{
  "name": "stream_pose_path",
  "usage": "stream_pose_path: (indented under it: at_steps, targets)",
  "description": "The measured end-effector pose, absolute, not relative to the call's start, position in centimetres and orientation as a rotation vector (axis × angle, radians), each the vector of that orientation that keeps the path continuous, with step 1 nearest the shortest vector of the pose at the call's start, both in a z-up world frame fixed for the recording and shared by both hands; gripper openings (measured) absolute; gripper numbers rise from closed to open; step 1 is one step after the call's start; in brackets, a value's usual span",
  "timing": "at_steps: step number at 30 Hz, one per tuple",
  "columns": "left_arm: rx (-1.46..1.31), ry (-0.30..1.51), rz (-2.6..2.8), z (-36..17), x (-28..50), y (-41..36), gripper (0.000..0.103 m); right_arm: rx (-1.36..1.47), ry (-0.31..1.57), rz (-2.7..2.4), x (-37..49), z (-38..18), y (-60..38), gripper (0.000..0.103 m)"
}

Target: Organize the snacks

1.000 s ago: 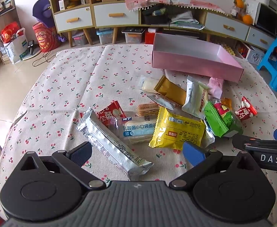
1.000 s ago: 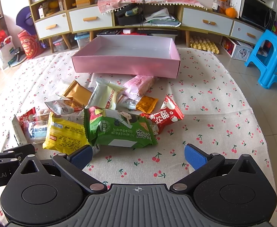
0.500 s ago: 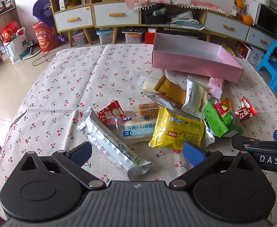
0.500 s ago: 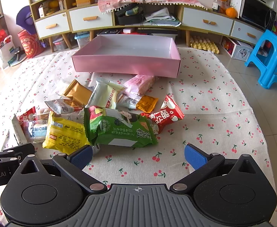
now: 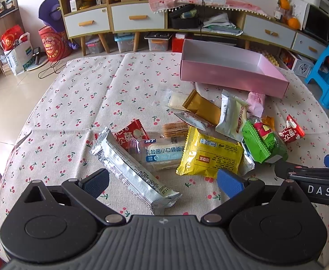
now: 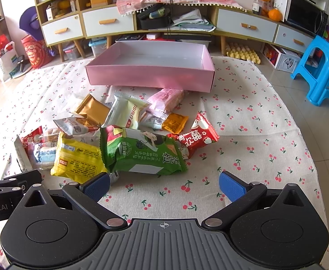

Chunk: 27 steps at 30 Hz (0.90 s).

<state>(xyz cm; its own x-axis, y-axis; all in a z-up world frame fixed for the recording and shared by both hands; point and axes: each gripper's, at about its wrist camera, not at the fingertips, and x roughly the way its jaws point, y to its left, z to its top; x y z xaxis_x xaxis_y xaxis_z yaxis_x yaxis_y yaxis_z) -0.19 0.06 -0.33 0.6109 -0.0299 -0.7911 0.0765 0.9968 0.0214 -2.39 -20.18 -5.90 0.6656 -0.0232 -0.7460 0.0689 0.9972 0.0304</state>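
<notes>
Several snack packs lie in a heap on the cherry-print tablecloth: a long silver pack (image 5: 133,171), a yellow pack (image 5: 211,154) (image 6: 79,158), a green pack (image 6: 142,151) (image 5: 263,144), a red pack (image 6: 198,138), a gold pack (image 6: 92,109). Behind them stands an empty pink box (image 6: 151,75) (image 5: 231,76). My left gripper (image 5: 163,183) is open, hovering over the near end of the silver pack. My right gripper (image 6: 164,183) is open over bare cloth just in front of the green pack. Neither holds anything.
The table (image 6: 254,135) drops off at the right towards a tiled floor with a blue stool (image 6: 321,72). A low cabinet with drawers (image 6: 108,22) runs behind the table. Bare cloth (image 5: 85,94) spreads left of the heap.
</notes>
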Motion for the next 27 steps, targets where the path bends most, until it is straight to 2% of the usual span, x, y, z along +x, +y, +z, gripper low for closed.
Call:
stream_pose_path:
  at_steps: [27]
  targets:
    - [0.032, 0.958, -0.099, -0.43, 0.61, 0.46, 0.103, 0.065, 0.887, -0.049, -1.80, -6.14, -20.65, 0.103]
